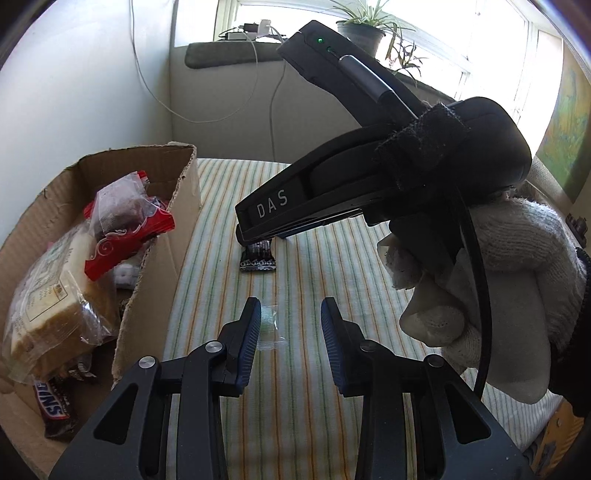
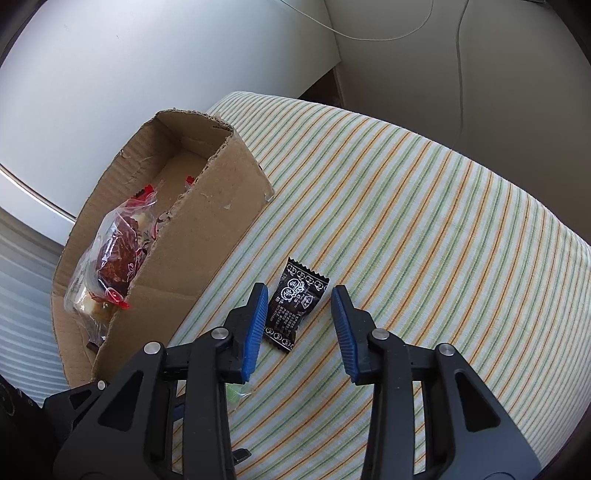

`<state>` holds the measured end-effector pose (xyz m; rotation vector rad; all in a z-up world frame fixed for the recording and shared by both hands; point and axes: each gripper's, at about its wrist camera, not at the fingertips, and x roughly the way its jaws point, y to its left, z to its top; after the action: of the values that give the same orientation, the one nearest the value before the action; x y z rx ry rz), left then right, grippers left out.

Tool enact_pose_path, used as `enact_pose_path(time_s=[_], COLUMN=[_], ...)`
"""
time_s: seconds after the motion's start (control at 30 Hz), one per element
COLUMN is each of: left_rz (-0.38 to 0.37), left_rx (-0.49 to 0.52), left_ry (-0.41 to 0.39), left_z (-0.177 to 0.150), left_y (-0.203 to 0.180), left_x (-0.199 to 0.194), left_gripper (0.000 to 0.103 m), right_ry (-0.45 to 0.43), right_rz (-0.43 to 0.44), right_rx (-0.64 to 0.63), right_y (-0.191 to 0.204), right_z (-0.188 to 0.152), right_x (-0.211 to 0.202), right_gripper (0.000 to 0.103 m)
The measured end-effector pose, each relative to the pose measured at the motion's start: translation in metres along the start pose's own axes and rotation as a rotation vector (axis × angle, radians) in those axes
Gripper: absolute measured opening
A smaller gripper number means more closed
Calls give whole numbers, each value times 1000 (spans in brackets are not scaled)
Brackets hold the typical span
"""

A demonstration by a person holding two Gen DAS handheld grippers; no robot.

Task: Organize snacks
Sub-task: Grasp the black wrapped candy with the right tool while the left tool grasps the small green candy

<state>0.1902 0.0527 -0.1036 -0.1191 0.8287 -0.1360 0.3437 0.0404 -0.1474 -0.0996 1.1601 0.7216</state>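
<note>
A small black printed sachet [image 2: 297,308] lies on the striped cloth, between the fingers of my right gripper [image 2: 300,295]. The jaws stand apart and the right pad is clear of it. In the left wrist view the same gripper [image 1: 258,242] hovers right over the sachet [image 1: 258,260], held by a white-gloved hand [image 1: 509,266]. My left gripper [image 1: 291,310] is open just above the cloth. A clear-wrapped pale green candy [image 1: 269,325] lies beside its left pad, untouched by the other pad. That candy [image 2: 233,397] also peeks out below the right gripper's left finger.
An open cardboard box [image 1: 162,166] stands at the left on the striped cloth [image 2: 424,221]. It holds a bagged bread loaf [image 1: 55,295], a red-wrapped pastry [image 1: 125,229] and a Snickers bar [image 1: 55,410]. Walls, hanging cables and a windowsill with a potted plant [image 1: 364,27] lie behind.
</note>
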Motion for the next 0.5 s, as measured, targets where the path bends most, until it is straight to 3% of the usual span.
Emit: enact_pose_path(time_s=[0.5], left_rz=[50], left_rx=[22], left_ry=[24], left_z=[4], left_y=[-22], left_x=[8], left_gripper=[32], right_ry=[13], right_rz=[-92], right_rx=[-123], right_y=[6], right_z=[3], right_x=[4], right_gripper=[22])
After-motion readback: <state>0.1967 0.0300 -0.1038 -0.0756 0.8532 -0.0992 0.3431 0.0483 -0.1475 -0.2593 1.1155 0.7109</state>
